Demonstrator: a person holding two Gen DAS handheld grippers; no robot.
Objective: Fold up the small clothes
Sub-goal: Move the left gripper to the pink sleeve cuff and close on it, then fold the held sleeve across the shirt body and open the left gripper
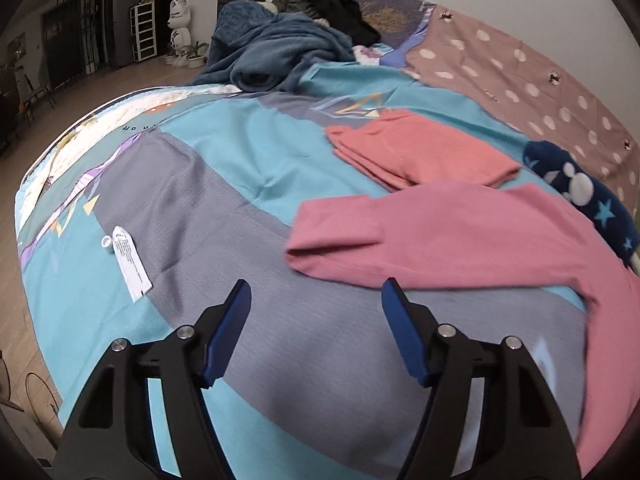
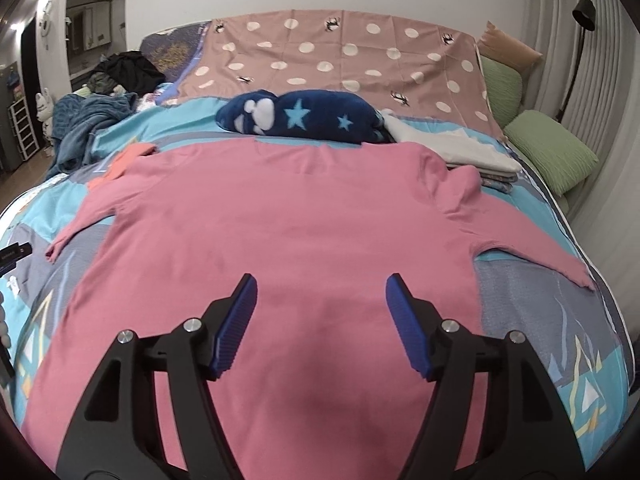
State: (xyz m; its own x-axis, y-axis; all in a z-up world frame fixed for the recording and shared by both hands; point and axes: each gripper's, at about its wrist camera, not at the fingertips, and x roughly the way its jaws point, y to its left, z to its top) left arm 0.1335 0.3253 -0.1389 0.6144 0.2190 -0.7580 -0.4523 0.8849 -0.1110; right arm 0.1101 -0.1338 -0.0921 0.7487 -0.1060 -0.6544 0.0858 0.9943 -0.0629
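Pink long-sleeved top (image 2: 280, 232): spread flat on bed (image 2: 560, 320), collar far, hem near, sleeves out sideways. Right hand-held gripper (image 2: 320, 316): released, over lower body. Left hand-held gripper (image 1: 316, 320): released, empty; sleeve (image 1: 340, 236) ahead and right, probably nearer this one.

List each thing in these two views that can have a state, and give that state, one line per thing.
pink long-sleeved top: spread flat, sleeves out, unfolded
coral garment: folded
grey-white cloths: folded, stacked
navy star blanket: bunched up
blue blanket: crumpled
left gripper: open, empty
right gripper: open, empty
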